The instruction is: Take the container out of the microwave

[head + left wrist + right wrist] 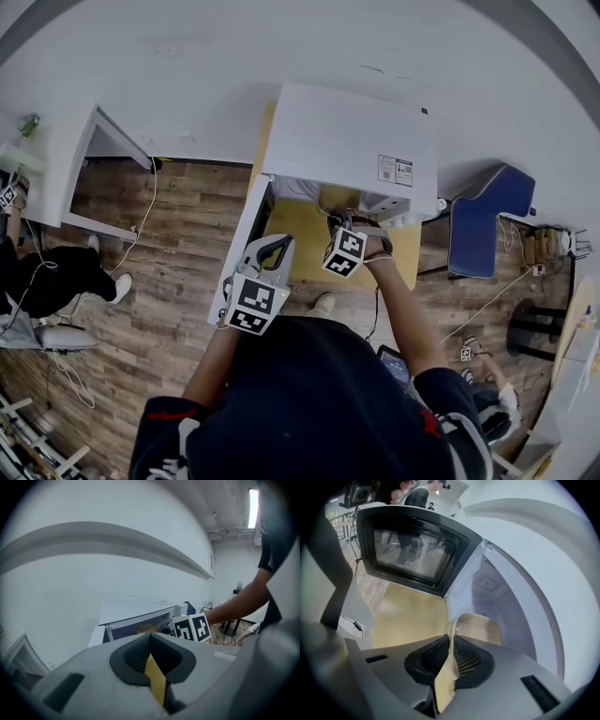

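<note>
The white microwave stands on a yellow table with its door swung open to the left. A clear plastic container sits at the mouth of the cavity. My right gripper is shut on its near rim, the thin wall pinched between the pads. In the head view the right gripper reaches into the opening and hides the container. My left gripper hovers by the door's edge, shut on nothing; its own view shows the left gripper aimed at the microwave.
A blue chair stands right of the table. A white cabinet is at the far left, with a person beside it. Cables run over the wooden floor. A white wall backs the microwave.
</note>
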Action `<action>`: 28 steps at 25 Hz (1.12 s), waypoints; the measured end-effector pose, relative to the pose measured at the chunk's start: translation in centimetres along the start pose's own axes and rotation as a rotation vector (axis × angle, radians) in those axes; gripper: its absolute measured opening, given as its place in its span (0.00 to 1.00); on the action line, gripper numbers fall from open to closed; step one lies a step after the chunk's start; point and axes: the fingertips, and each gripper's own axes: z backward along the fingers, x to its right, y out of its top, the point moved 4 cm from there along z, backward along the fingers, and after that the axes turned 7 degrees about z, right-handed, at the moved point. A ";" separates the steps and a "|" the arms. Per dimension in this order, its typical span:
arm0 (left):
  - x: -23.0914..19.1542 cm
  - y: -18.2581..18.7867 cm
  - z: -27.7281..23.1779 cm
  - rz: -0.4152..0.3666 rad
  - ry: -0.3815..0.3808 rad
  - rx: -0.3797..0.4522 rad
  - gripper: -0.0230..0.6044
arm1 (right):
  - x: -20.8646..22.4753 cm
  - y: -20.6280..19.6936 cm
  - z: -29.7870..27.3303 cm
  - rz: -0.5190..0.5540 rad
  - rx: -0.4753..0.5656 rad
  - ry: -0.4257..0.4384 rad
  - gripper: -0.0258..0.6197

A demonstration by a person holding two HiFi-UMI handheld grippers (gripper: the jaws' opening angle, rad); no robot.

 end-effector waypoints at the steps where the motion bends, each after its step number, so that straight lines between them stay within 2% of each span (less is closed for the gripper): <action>1: 0.1 0.0 0.0 -0.002 -0.003 0.001 0.06 | -0.2 0.0 0.3 0.000 0.001 -0.002 0.09; 6: 0.6 0.2 0.2 -0.012 -0.015 0.015 0.06 | -1.2 -0.2 2.1 -0.037 0.001 -0.008 0.09; 13: 0.6 0.5 0.2 0.015 -0.025 0.027 0.06 | -2.8 -0.5 4.1 -0.040 -0.006 -0.014 0.09; 20: 1.1 0.5 0.0 0.002 -0.050 0.030 0.06 | -4.0 -0.2 5.9 -0.035 -0.011 -0.027 0.09; 28: 1.7 1.3 -0.5 -0.016 -0.075 0.043 0.06 | -4.5 -0.5 8.1 -0.088 -0.014 -0.041 0.09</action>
